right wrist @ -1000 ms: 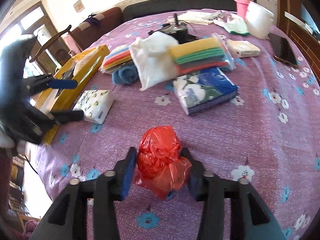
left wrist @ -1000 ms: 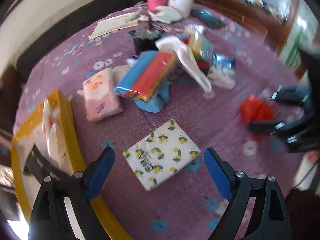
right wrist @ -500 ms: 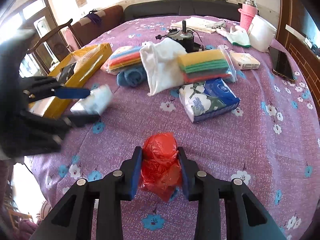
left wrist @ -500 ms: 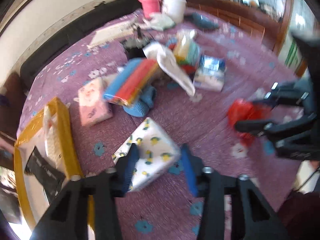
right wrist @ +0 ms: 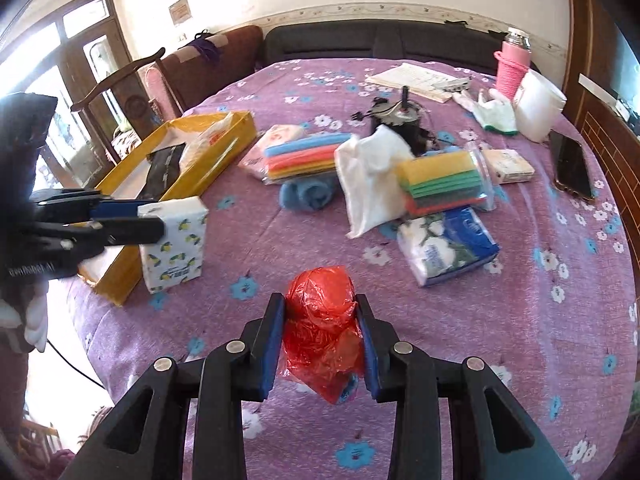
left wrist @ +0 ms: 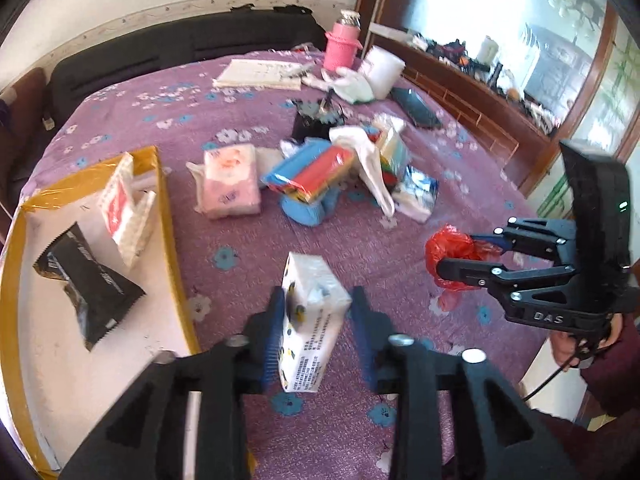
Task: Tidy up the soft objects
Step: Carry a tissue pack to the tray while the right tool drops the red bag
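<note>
My left gripper (left wrist: 318,320) is shut on a white lemon-print tissue pack (left wrist: 312,316) and holds it tilted above the purple tablecloth, beside the yellow tray (left wrist: 170,232). From the right wrist view the same pack (right wrist: 174,240) hangs in that gripper (right wrist: 154,222) next to the tray (right wrist: 224,160). My right gripper (right wrist: 320,328) is shut on a crumpled red plastic bag (right wrist: 322,332), lifted a little off the cloth; it also shows in the left wrist view (left wrist: 452,258).
The tray holds a black pouch (left wrist: 86,280) and a red-white tissue pack (left wrist: 126,212). A pink tissue pack (left wrist: 230,186), coloured sponge packs (right wrist: 442,186), a blue towel (right wrist: 306,196), a white cloth (right wrist: 370,178) and a blue tissue pack (right wrist: 448,244) lie mid-table. A phone (right wrist: 572,168), flask and tub stand behind.
My left gripper closed on the lemon-print pack, lifted it off the cloth and turned it on edge. My right gripper kept its hold on the red bag and rose slightly.
</note>
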